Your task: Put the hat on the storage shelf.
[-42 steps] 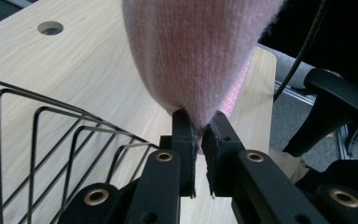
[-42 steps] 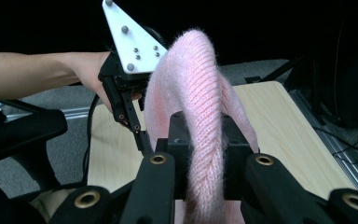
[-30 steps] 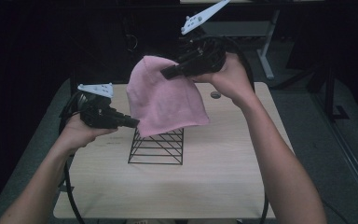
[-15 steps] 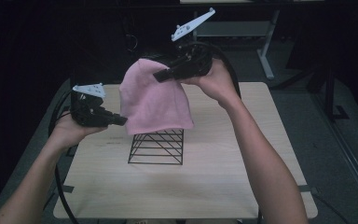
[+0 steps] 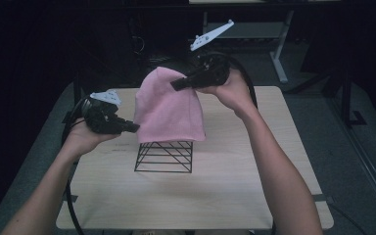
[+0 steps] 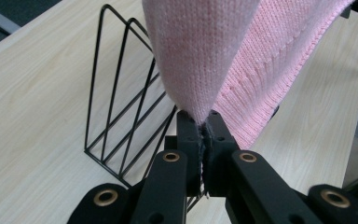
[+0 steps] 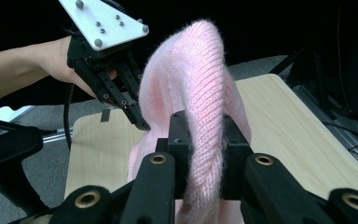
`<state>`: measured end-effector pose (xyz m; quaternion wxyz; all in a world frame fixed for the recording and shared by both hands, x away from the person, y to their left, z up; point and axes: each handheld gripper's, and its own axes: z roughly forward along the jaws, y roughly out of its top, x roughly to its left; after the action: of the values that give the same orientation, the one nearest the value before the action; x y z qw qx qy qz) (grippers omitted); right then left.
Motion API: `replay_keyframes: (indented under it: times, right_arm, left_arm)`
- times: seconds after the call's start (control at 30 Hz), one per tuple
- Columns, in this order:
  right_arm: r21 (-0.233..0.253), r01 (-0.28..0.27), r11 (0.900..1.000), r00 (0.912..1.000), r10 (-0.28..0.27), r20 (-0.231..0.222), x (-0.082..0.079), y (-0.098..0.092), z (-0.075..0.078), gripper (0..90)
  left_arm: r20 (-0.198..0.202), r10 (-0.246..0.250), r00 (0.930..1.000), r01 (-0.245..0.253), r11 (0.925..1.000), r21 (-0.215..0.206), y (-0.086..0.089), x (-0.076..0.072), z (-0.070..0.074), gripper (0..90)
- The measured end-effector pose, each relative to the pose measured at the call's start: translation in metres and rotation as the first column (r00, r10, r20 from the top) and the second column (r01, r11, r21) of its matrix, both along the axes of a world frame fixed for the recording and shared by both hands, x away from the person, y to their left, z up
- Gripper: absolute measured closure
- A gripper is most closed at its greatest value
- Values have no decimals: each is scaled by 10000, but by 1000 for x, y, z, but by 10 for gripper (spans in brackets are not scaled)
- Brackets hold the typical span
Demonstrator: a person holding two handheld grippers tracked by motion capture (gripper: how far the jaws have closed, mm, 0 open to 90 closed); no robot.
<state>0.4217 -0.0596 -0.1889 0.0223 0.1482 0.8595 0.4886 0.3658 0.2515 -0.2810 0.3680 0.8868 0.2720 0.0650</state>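
A pink knitted cloth (image 5: 169,111) hangs in the air over a black wire rack (image 5: 165,155) that stands on the wooden table (image 5: 225,186). My left gripper (image 5: 133,128) is shut on the cloth's lower left edge; its jaws pinch the knit (image 6: 200,70) just above the rack (image 6: 121,112). My right gripper (image 5: 176,85) is shut on the cloth's top right, held higher and farther back. A thick fold of the cloth (image 7: 205,116) passes between the right jaws, and the left gripper (image 7: 140,122) shows beyond it. The cloth's hem covers the rack's top.
The table's edges drop to grey floor on all sides. A desk frame with white legs (image 5: 279,54) stands behind the table. Cables (image 5: 71,205) trail from both grippers beside the forearms.
Both grippers have carried the cloth toward the left and lowered it, so it now hangs spread directly over the rack. The right hand has come down from its higher position.
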Motion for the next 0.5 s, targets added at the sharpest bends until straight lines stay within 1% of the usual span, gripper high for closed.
replay_keyframes:
  times: [0.03,0.07,0.17,0.27,0.33,0.37,0.4,0.5]
  right_arm:
    - [-3,-1,10000,10000,1,-18,0,-1,-2,785]
    - [24,-3,10000,10000,3,9,0,-3,-3,785]
    - [122,-22,9999,10000,23,-38,-1,-5,-7,785]
    - [212,-127,9997,9999,129,-73,-3,-3,-10,785]
    - [263,-219,9994,9998,220,-28,-5,0,-12,785]
    - [255,-256,9993,9996,258,-74,-6,1,-12,785]
    - [241,-323,9992,9995,324,-15,-7,3,-13,784]
    - [231,-473,9986,9989,474,-27,-10,8,-15,784]
  left_arm:
    - [22,-8,10000,8,10000,46,-1,0,-1,876]
    - [-12,19,10000,-19,10000,-1,-1,0,-2,876]
    - [19,-40,10000,39,9998,216,-1,0,-3,876]
    - [61,-58,10000,56,9996,292,1,-2,-3,876]
    - [41,0,10000,-1,9997,255,3,-4,-5,876]
    - [68,16,10000,-18,9996,270,5,-5,-7,875]
    - [61,87,9999,-88,9998,176,6,-7,-8,876]
    - [74,134,9999,-136,9998,177,12,-10,-11,876]
